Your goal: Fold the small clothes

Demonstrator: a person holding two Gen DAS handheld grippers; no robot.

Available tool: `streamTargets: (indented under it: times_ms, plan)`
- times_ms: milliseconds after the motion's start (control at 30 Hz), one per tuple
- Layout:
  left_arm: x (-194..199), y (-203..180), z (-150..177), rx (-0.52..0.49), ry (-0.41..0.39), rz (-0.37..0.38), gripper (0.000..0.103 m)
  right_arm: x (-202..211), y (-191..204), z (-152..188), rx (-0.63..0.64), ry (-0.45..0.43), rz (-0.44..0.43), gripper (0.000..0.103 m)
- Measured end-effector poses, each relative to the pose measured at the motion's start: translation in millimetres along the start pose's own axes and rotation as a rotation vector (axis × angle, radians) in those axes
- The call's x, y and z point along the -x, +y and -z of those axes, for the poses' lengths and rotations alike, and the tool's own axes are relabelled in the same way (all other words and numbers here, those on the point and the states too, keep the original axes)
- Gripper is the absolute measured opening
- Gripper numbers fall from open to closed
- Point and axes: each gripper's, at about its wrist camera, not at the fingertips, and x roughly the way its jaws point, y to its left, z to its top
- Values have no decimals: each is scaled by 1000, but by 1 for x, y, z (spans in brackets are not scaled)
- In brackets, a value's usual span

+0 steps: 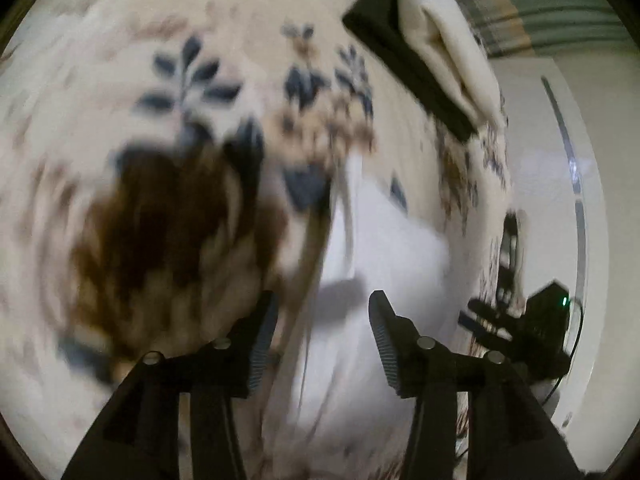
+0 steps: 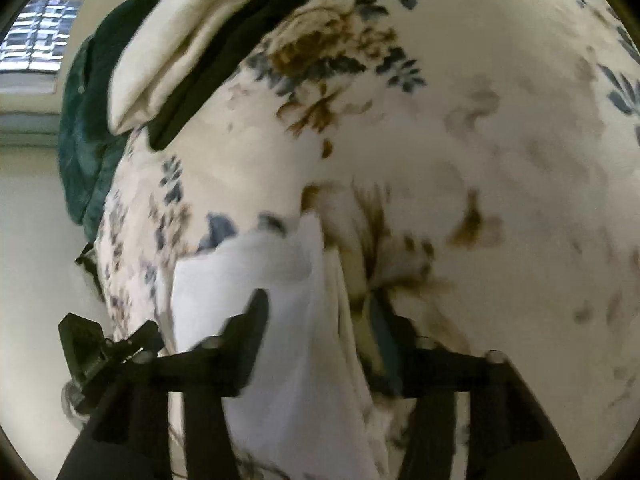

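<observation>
A white garment [image 1: 384,240] lies on the floral bedspread [image 1: 200,20], just ahead of both claws and near the bed's edge. It looks loosely laid, maybe half folded; blur hides the edges, so I can't tell what kind of garment it is.

Left claw [image 1: 322,328]: jaws spread wide, nothing between them, hovering over the white garment's edge. Right claw [image 2: 320,332]: also wide open, straddling the same white garment [image 2: 280,320], not gripping it as far as the blur shows.

Done: a cream folded piece [image 2: 180,48] stacked on a black folded piece [image 2: 224,60] sits at the far end of the bed, well apart. A dark green fabric heap [image 2: 88,120] sits beyond them; whether it's clothing is unclear.

Left: the white garment needs folding, then probably stacking. Likely mid-task.
</observation>
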Motion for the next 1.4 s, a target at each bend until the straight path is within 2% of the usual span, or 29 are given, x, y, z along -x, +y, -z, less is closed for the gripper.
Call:
streamTargets:
  times_ms: [67, 133, 200, 267, 333, 400, 467, 533, 633, 700, 733, 800, 900, 933, 1000, 1100, 1167, 1200, 1233, 1300, 1333, 1400]
  plan:
    - [-10, 2, 20, 12, 36, -9, 44, -1, -5, 19, -11, 39, -23, 57]
    - [-22, 6, 33, 1, 53, -122, 45, -9, -10, 36, -15, 84, -41, 57]
    - [-20, 17, 42, -7, 40, -243, 44, -18, -15, 50, -8, 107, 13, 57]
    - [-8, 27, 45, 12, 7, -281, 45, -21, -22, 59, -24, 109, 46, 57]
    - [5, 35, 47, 31, 0, -295, 47, -17, -28, 65, -51, 94, 42, 57]
    - [17, 34, 52, 22, -13, -323, 43, -13, -31, 68, -64, 87, 36, 57]
    - [25, 31, 57, 11, -7, -304, 43, -7, -33, 72, -65, 79, 29, 57]
    - [24, 25, 64, 13, 4, -239, 44, -3, -34, 76, -64, 82, 21, 57]
    - [3, 16, 73, -10, 57, -215, 44, -1, -30, 85, -54, 101, 8, 57]
    - [-14, 10, 76, 9, 81, -179, 44, -3, -29, 89, -58, 117, 0, 57]
    - [-17, 9, 75, 25, 77, -152, 44, -6, -28, 92, -57, 123, -3, 57]
    - [-16, 5, 72, 40, 39, -157, 44, -10, -27, 94, -60, 134, 0, 57]
    - [3, 0, 63, 40, -66, -156, 44, -9, -25, 91, -55, 110, -14, 57]
    - [9, -2, 57, 36, -96, -126, 46, -7, -24, 88, -53, 105, -12, 57]
    - [3, -3, 45, 29, -96, -109, 55, -6, -22, 80, -44, 93, -12, 57]
    - [-24, 0, 26, 78, -55, -23, 52, -7, -18, 70, -37, 89, -15, 57]
    - [-26, -15, 26, 67, -71, 34, 47, -10, -16, 65, -33, 89, -10, 57]
    - [-25, -31, 26, 11, -80, 36, 38, -10, -15, 62, -31, 86, -8, 57]
    - [-24, -55, 30, -96, -79, -17, 37, -10, -14, 61, -31, 84, -8, 57]
    - [-24, -87, 37, -231, -70, -112, 37, -10, -14, 57, -33, 76, -3, 57]
    - [-23, -96, 38, -257, -70, -129, 38, -10, -14, 56, -37, 75, -4, 57]
    - [-16, -95, 41, -237, -85, -109, 40, -8, -15, 55, -42, 69, -2, 57]
